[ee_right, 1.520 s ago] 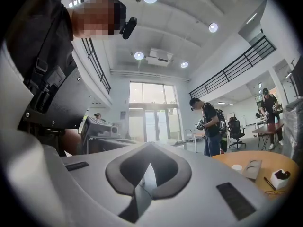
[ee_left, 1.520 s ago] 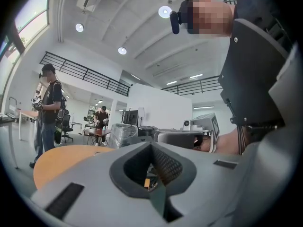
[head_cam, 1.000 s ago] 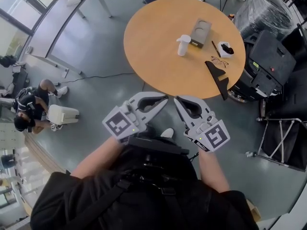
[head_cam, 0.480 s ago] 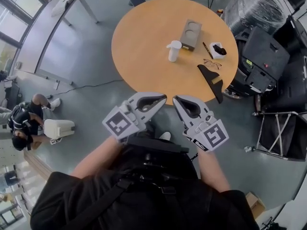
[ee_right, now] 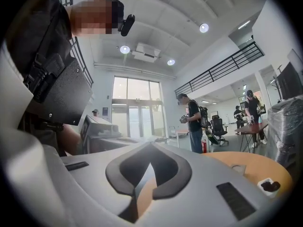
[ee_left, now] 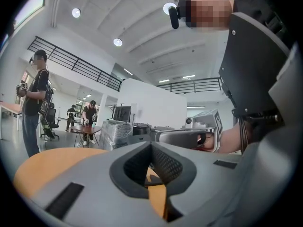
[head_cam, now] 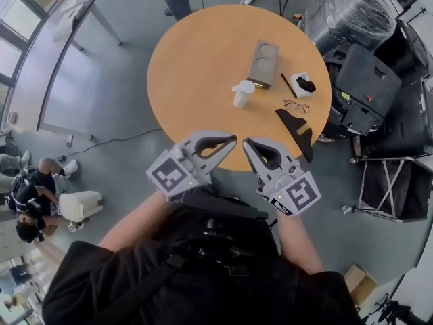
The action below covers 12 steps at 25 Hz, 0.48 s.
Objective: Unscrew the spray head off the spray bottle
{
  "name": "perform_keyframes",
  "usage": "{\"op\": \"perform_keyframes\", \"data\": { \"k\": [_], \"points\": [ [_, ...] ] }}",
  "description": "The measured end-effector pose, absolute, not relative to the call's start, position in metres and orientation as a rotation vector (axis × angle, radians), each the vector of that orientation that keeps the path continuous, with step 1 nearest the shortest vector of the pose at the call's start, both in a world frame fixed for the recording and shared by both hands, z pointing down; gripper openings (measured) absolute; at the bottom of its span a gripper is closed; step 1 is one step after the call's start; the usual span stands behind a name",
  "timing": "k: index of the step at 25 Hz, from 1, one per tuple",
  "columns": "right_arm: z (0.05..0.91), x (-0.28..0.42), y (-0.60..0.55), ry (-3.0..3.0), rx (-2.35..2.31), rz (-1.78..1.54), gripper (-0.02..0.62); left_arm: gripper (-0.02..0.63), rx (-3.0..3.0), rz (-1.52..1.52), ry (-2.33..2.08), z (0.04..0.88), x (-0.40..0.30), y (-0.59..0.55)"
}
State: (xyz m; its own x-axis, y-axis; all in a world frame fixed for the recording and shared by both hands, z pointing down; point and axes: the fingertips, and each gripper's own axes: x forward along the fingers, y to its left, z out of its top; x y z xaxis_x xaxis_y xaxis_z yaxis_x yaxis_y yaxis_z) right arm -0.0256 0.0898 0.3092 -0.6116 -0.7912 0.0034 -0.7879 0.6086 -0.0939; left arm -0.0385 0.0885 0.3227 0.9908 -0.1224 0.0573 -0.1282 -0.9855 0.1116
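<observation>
Head view: left gripper [head_cam: 230,141] and right gripper [head_cam: 247,144] are seen pressed together, empty, well apart from the spray bottle [head_cam: 239,100]; its body should be clamped before the spray head [head_cam: 244,85] is twisted.

No legible text, labels, brands or numbers anywhere.

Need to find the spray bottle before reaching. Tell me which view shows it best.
The head view: the white spray bottle stands in full sight on the round table. The left and right gripper views show only tabletop past their jaws, no bottle.
</observation>
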Motion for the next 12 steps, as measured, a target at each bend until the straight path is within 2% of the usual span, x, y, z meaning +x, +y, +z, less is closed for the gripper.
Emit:
{"op": "perform_keyframes", "data": {
  "k": [12],
  "points": [
    [0.333, -0.028, -0.008, 2.728, -1.523, -0.215, 0.0, 0.008, 3.012, 0.107, -0.099, 0.352, -0.055, -0.012]
  ]
}}
